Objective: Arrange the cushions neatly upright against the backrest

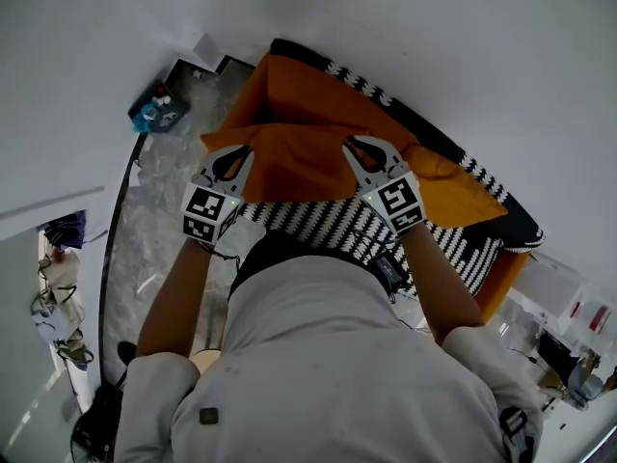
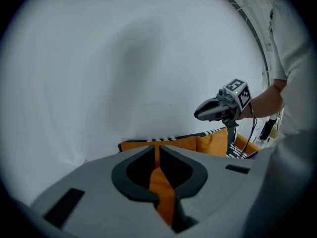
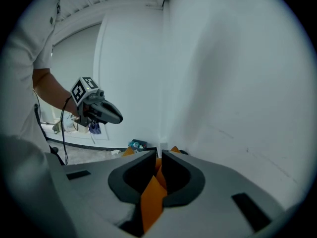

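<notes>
An orange cushion (image 1: 294, 162) is held up over the black-and-white striped seat (image 1: 318, 222) of the sofa, in front of the orange backrest (image 1: 308, 90). My left gripper (image 1: 236, 152) is shut on its left top corner, and orange fabric (image 2: 161, 182) is pinched between the jaws. My right gripper (image 1: 359, 148) is shut on the right top corner, with orange fabric (image 3: 151, 197) in its jaws too. Each gripper shows in the other's view: the right gripper (image 2: 218, 108) and the left gripper (image 3: 99, 110). A second orange cushion (image 1: 463, 196) lies at the sofa's right end.
The sofa's black striped rim (image 1: 386, 95) stands against a white wall. Marble floor (image 1: 164, 220) runs along the left, with a dark tray holding a blue item (image 1: 157, 112) in the corner. Cluttered items (image 1: 569, 345) sit at the lower right.
</notes>
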Demonstrator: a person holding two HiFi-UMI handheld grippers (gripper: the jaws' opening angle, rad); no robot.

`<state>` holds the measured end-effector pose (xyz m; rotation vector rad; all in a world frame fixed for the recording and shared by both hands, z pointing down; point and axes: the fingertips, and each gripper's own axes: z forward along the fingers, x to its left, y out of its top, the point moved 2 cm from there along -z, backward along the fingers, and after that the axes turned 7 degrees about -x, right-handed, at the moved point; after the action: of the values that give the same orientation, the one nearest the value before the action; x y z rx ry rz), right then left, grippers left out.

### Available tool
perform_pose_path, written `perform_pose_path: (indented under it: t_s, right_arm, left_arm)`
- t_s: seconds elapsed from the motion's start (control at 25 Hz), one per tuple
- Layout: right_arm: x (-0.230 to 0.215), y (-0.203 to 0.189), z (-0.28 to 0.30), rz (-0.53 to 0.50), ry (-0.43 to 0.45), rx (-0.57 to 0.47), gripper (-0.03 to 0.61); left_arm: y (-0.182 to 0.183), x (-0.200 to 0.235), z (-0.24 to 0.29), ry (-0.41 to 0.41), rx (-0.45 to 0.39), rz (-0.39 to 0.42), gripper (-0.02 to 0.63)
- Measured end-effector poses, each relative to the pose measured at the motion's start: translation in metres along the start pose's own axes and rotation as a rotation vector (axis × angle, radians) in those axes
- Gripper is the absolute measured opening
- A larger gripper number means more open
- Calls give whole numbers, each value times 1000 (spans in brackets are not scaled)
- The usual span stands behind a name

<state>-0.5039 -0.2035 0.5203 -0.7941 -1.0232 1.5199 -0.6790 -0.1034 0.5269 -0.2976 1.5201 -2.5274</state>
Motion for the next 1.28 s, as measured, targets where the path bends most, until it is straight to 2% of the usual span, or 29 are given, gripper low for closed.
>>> perform_pose_path:
  t_s: [0.16, 0.4, 0.6, 0.76, 0.84, 1.04, 1.28]
  right_arm:
    - [-5, -21, 33, -11, 8, 89, 91]
    - [-16, -60, 77, -33, 30, 229, 128]
    - [-18, -100, 112, -34, 95, 343, 184]
    - [-14, -131, 134, -45, 161, 418, 213]
    - [-10, -149, 144, -54, 204, 463, 249]
    - [-6, -193, 161, -66, 278, 565, 262]
    - [0, -244, 176, -71, 320, 696, 272]
  left_arm:
    - [-20, 26, 18, -45, 81, 22, 65]
    - [-68, 58, 55, -133, 220, 47, 148]
    - [-100, 77, 83, -191, 298, 55, 181]
    - [-136, 86, 98, -238, 402, 73, 223]
    - [-154, 89, 105, -260, 464, 83, 252]
    - [-200, 94, 120, -314, 597, 115, 288]
    - [-247, 102, 133, -326, 712, 132, 314]
